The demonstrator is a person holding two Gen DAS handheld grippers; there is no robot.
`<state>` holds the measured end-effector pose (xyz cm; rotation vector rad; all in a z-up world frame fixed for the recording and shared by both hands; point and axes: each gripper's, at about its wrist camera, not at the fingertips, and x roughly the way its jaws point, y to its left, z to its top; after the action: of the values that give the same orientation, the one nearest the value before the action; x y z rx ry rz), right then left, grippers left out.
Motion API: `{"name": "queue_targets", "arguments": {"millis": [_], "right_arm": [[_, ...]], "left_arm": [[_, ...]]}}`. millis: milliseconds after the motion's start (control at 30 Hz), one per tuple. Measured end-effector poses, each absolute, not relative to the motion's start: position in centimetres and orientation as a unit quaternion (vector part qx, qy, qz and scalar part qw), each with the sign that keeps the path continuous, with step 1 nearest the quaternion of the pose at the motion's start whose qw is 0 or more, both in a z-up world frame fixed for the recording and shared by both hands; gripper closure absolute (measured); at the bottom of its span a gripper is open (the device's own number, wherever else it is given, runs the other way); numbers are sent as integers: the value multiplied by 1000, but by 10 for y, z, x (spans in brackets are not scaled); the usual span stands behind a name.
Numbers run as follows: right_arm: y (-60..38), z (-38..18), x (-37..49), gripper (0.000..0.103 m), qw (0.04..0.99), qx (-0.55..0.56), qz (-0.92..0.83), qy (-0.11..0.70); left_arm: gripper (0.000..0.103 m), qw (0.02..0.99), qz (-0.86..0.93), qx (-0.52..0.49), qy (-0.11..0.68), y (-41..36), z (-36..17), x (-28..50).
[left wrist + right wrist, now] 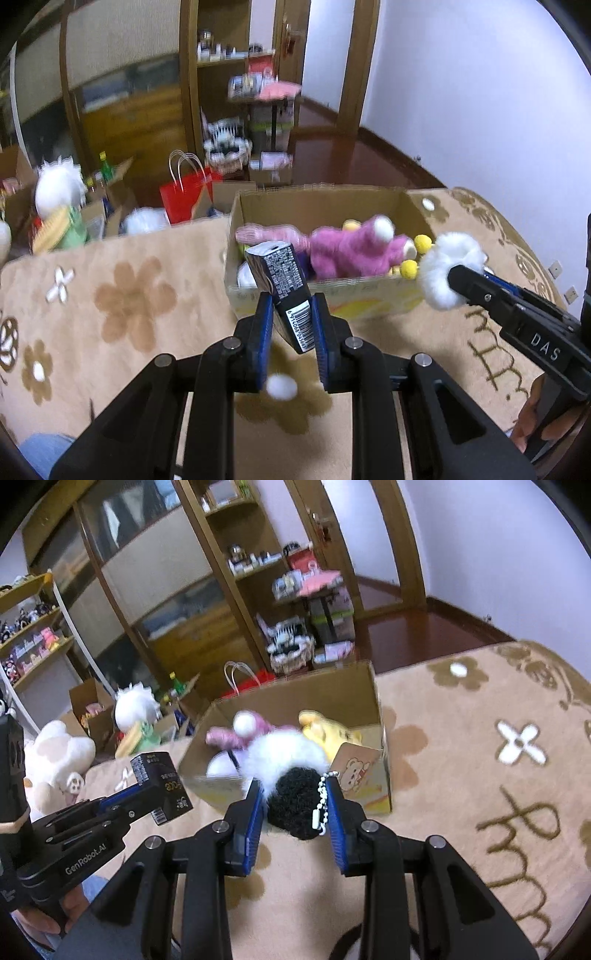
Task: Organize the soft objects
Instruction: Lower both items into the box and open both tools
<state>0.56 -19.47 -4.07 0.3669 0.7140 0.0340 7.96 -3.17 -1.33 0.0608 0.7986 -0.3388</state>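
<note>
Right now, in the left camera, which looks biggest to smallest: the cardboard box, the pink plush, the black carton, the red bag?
1. cardboard box
2. pink plush

The black carton and red bag look about alike; the carton sits near the camera in the left gripper, so its rank is unsure.

The box is matt brown cardboard, its front printed. Inside it lies a pink plush with a fuzzy nap. Before the box, the left claw of matt black plastic grips a glossy black carton. The right claw pinches a fluffy white-and-black pompom with a metal bead chain. The carpet under the box is soft beige pile.
</note>
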Motion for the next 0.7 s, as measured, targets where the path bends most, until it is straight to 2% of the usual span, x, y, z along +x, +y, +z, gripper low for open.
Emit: {"name": "queue_targets", "arguments": {"millis": [300,700], "right_arm": [[-200,-13,27,70,939,147,-1,311],[-206,-31,71,69,935,116,-17,335]], "left_arm": [[83,926,-166,47,335,-44,5,103],[83,929,-155,79,327,-58,-11,142]]}}
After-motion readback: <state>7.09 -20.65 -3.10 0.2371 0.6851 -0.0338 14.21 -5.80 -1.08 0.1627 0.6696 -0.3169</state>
